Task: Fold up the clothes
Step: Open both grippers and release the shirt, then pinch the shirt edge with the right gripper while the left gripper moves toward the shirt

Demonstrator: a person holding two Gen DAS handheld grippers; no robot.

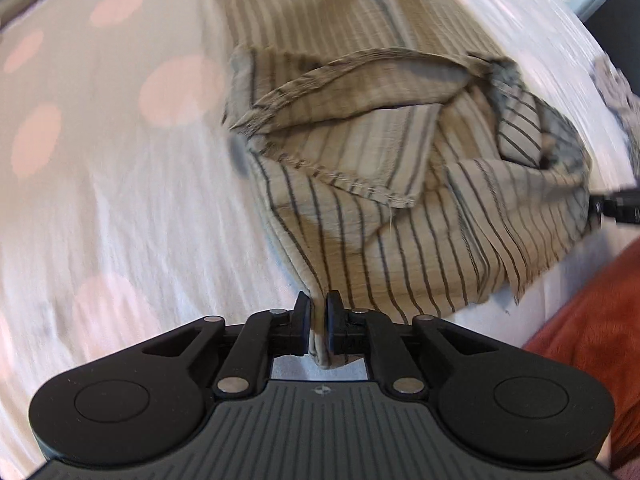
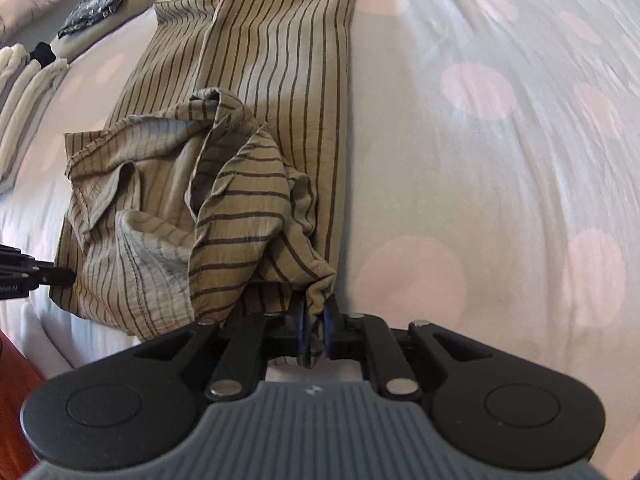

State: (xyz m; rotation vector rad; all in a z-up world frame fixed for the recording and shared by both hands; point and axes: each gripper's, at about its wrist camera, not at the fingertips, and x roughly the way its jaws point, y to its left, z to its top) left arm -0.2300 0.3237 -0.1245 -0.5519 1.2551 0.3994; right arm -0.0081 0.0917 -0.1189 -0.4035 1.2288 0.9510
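A beige shirt with dark stripes lies rumpled on the bed, its near half bunched up over a flatter far half. My left gripper is shut on the shirt's near corner, and a fold of cloth fills the narrow gap between its pads. My right gripper is likewise shut on the opposite near corner, with cloth pinched between its blue pads. Each gripper's tip also shows at the edge of the other view: the right gripper and the left gripper.
The bed sheet is white with pink dots. Folded pale clothes and a dark patterned garment lie at the far left. Something orange sits near the bed's edge.
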